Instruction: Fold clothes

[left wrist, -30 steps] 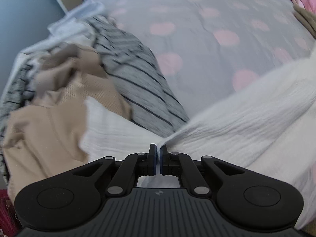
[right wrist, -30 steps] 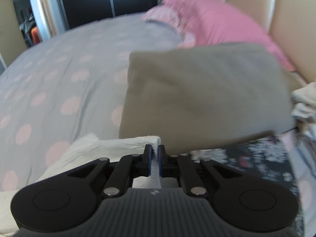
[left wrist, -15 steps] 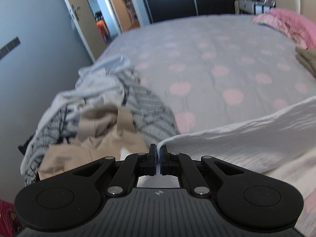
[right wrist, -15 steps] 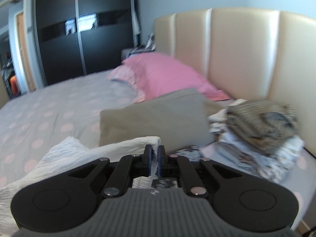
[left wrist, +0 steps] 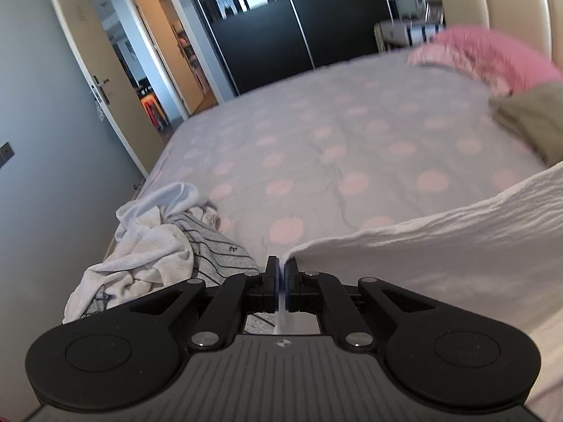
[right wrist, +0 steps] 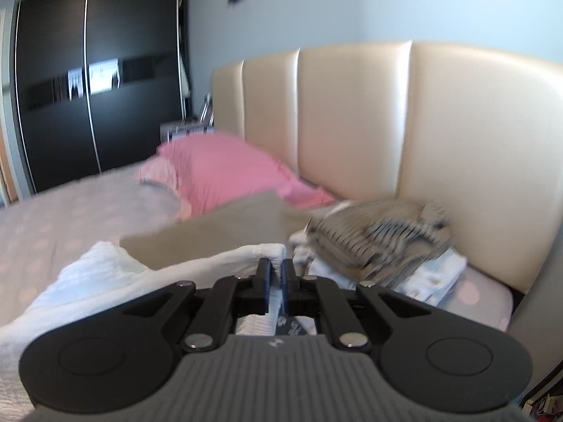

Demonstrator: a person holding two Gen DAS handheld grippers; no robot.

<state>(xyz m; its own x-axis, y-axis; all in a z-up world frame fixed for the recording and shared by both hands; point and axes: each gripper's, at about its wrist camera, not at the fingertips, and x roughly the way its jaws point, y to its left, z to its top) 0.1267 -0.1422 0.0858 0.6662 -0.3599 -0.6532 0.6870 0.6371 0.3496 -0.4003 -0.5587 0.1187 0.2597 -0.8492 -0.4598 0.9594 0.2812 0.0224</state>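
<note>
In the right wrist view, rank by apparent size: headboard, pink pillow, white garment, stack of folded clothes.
1. headboard
2. white garment, though nearness to the camera inflates it
3. pink pillow and stack of folded clothes: look about alike, and blur makes ranking unsure

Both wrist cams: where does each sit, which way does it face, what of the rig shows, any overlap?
Left wrist: on the left gripper, looks across the spotted bedspread toward the open door and black wardrobe; its own fingers show, shut on the white garment.
Right wrist: on the right gripper, faces the cream headboard and folded stack; its own fingers show, shut on the same garment.
Shared: white garment, pink pillow, olive garment, wardrobe, bedspread.
</note>
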